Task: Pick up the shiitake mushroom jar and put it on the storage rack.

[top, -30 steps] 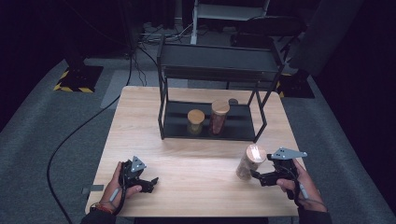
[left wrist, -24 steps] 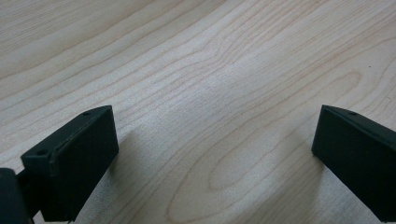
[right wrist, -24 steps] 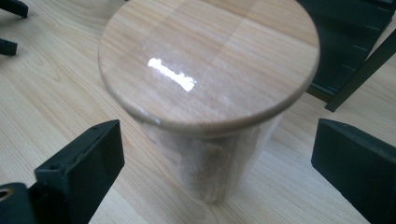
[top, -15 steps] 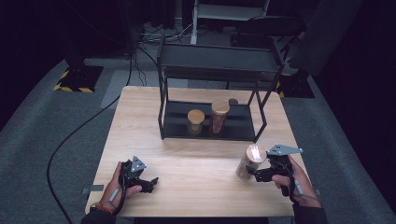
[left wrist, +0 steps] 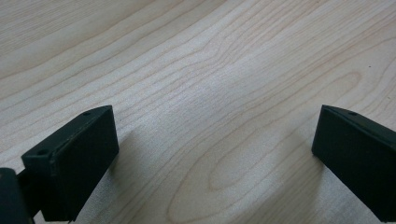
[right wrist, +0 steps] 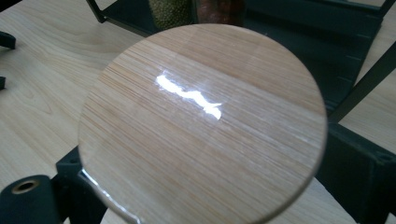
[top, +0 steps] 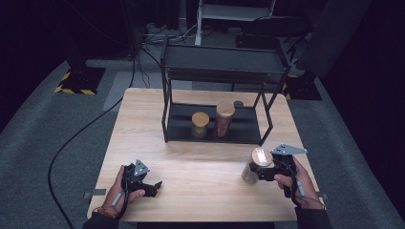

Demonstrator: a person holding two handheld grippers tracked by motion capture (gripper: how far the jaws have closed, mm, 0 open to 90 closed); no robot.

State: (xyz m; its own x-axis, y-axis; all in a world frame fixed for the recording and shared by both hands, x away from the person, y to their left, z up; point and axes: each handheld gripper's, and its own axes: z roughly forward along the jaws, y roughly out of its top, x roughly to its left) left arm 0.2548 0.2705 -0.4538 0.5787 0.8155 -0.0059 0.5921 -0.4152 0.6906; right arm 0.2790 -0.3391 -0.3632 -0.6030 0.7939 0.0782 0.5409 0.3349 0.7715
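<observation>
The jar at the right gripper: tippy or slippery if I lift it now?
The jar looks tall and narrow, so probably tippy if bumped. Its glass wall and glossy wooden lid suggest a slippery, breakable surface. The right gripper sits around its upper part; squeeze firmly but gently.

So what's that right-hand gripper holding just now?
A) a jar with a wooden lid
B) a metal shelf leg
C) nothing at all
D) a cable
A: the right gripper has its jaws either side of a jar with a wooden lid, near the table's front right corner.
</observation>
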